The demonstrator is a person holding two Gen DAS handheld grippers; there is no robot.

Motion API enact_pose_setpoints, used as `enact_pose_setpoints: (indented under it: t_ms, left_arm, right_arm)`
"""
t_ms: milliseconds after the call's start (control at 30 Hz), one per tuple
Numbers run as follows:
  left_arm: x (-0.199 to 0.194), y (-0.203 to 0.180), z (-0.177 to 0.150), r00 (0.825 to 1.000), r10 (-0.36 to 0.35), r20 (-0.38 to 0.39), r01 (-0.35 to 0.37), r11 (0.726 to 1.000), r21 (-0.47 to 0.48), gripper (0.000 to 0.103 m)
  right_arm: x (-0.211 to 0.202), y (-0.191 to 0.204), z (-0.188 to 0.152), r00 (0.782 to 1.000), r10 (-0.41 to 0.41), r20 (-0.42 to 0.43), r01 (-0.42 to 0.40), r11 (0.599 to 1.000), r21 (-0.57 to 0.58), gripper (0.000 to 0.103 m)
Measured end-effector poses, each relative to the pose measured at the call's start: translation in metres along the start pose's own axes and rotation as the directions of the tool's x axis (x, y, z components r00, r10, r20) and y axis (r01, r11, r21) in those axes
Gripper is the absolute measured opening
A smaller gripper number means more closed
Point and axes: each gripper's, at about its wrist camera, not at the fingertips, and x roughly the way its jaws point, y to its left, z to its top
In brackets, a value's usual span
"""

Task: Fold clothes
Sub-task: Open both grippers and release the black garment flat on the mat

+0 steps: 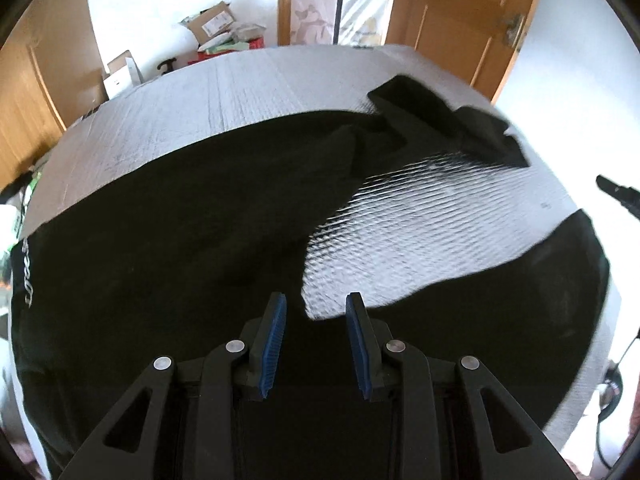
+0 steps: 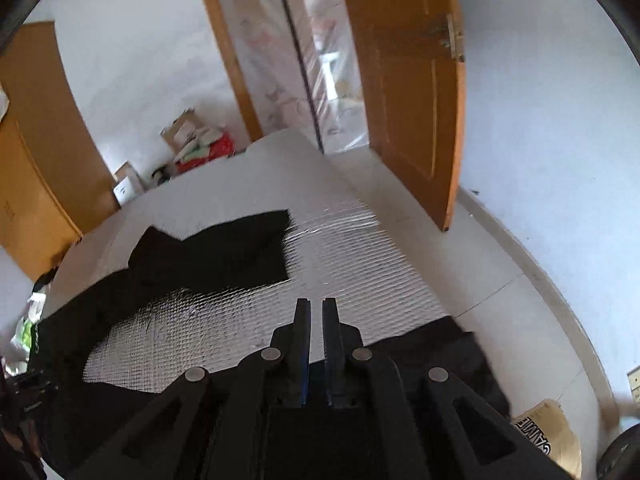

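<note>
Black garment [image 1: 160, 264] spread across the silver-covered table [image 1: 248, 92], sleeves toward far right corner. Left gripper [image 1: 316, 340] jaws apart, empty; right gripper [image 2: 316, 344] jaws nearly closed, empty. Risk: pinching two layers, dragging fabric askew.

Home room, wooden doors [image 2: 404, 92], cardboard boxes [image 1: 212, 24], white walls [image 2: 552, 120]

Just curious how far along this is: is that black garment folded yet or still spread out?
Mostly spread: the black garment lies flat across the silver mat, only its far sleeve doubled over.
</note>
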Motion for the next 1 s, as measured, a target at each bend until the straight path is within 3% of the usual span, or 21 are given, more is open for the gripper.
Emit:
enact_pose_setpoints:
  t_ms: [100,167,400,467,633,933,1000]
  left_arm:
    - [0.011,0.000,0.001,0.999,0.042,-0.023,-0.042,0.999,-0.017,0.032]
    - [0.014,0.001,0.003,0.999,0.033,-0.026,-0.033,0.999,-0.025,0.032]
    - [0.017,-0.006,0.003,0.998,0.057,-0.011,-0.057,0.998,0.024,0.032]
    - [0.017,-0.003,0.003,0.998,0.057,0.003,-0.057,0.997,0.054,0.027]
    - [0.020,0.016,0.005,1.000,0.016,0.021,-0.016,1.000,0.022,0.009]
    - [-0.004,0.038,-0.001,0.989,-0.098,0.111,0.107,0.991,-0.078,0.005]
    - [-0.009,0.045,-0.005,0.985,-0.122,0.119,0.136,0.983,-0.120,0.003]
  right_arm:
    - [0.014,0.011,0.002,1.000,0.020,-0.017,-0.020,1.000,-0.018,0.006]
    - [0.021,0.018,0.002,0.999,0.030,-0.024,-0.031,0.999,-0.032,0.006]
    - [0.044,0.036,0.013,0.998,0.048,-0.042,-0.051,0.997,-0.064,0.006]
    - [0.054,0.041,0.018,0.998,0.043,-0.048,-0.046,0.996,-0.071,0.006]
    - [0.069,0.053,0.023,0.997,0.038,-0.062,-0.044,0.994,-0.103,0.012]
    - [0.086,0.073,0.026,0.999,0.013,-0.053,-0.024,0.976,-0.215,0.021]
    - [0.090,0.070,0.027,0.999,0.003,-0.054,-0.015,0.976,-0.216,0.029]
